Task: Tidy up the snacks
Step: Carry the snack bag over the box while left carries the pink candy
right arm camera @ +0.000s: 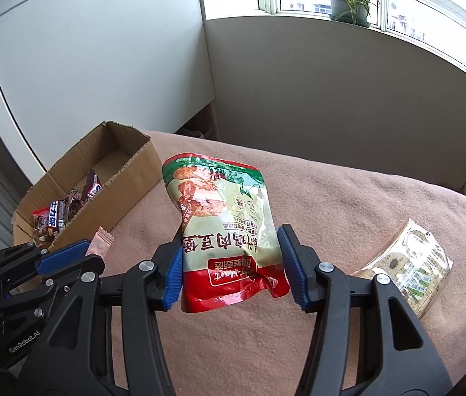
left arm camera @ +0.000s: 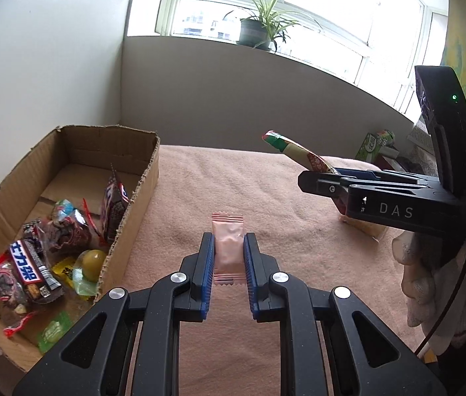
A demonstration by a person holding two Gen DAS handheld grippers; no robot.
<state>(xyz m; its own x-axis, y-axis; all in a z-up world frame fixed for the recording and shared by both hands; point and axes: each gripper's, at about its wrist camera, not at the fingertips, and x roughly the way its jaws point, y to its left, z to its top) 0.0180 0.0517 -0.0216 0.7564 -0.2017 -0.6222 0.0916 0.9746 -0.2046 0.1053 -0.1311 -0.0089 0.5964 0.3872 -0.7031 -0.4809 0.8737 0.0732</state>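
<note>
Box (left arm camera: 67, 171) at your left already holds several snacks. Left gripper (left arm camera: 229, 250) clamped on pink sachet (left arm camera: 228, 247), lifted beside box. Right gripper (right arm camera: 231, 264) clamped on red-green pouch (right arm camera: 223, 217), above blanket (right arm camera: 332, 198). Remaining: drop both in box, then collect clear packet (right arm camera: 411, 257).

Pale grey walls (right arm camera: 100, 66), bright daylight through a wide window (left arm camera: 315, 10), potted spider plant (left arm camera: 262, 26) on the sill, pink blanket-covered surface (left arm camera: 233, 181)
</note>
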